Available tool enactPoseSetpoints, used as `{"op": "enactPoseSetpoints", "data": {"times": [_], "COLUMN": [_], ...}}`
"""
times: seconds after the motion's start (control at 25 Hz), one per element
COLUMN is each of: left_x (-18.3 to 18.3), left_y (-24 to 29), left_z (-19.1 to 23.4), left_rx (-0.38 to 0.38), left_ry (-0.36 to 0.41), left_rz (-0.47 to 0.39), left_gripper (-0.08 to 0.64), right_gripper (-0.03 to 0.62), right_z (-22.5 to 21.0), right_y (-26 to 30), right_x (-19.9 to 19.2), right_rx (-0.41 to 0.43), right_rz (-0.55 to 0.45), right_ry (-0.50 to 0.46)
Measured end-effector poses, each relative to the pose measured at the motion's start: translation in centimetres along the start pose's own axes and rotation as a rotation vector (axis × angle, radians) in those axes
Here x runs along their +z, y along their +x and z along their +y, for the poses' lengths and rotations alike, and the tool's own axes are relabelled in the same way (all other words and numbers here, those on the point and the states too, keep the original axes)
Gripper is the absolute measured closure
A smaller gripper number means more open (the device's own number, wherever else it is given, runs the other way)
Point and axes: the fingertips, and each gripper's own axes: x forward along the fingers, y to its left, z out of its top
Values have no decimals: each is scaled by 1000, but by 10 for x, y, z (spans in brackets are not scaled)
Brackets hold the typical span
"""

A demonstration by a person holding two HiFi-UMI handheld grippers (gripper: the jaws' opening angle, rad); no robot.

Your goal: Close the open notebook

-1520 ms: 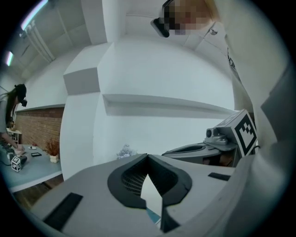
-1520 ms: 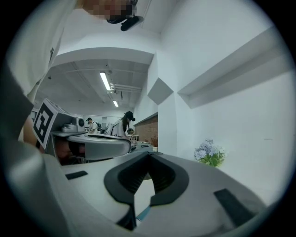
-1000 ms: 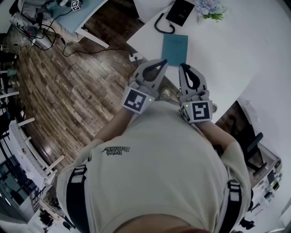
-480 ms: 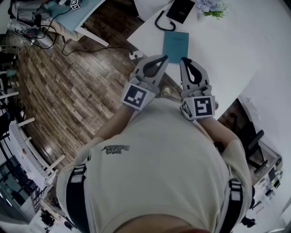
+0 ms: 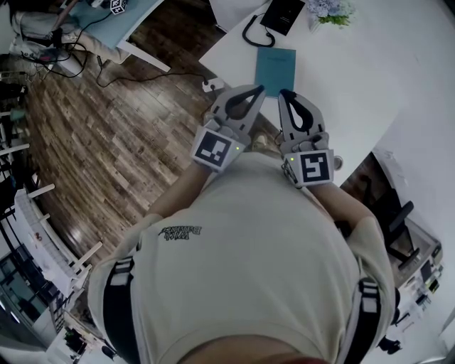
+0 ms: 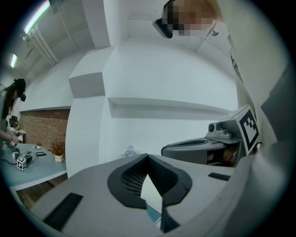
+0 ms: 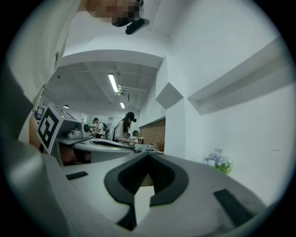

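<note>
A teal notebook (image 5: 275,67) lies closed and flat on the white table (image 5: 355,71), near its front edge. My left gripper (image 5: 259,90) and right gripper (image 5: 284,93) are held side by side, level, just short of the notebook's near edge and not touching it. Both are shut with nothing between the jaws. In the left gripper view the shut left gripper (image 6: 147,156) shows a sliver of the teal notebook (image 6: 151,214) beneath it, with the right gripper (image 6: 203,149) alongside. In the right gripper view the right gripper (image 7: 148,155) is shut too.
Behind the notebook lie a black folder (image 5: 282,15), a looped black cable (image 5: 253,37) and a small bunch of flowers (image 5: 330,11). Wooden floor (image 5: 106,142) lies left of the table, with a light-blue desk (image 5: 135,18) further back. People stand at a far desk (image 7: 115,127).
</note>
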Motion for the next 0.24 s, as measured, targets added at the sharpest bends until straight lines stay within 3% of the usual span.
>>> {"op": "enactPoseSetpoints", "data": {"times": [0.24], "left_x": [1], "left_y": [3], "left_z": [-3], "left_rx": [-17], "left_ry": [46], "left_rz": [6], "left_gripper": [546], "right_gripper": [591], "right_z": [2], "right_y": [3], "right_x": [-2], "right_rx": [12], "right_rz": [9], "right_ry": [1]}}
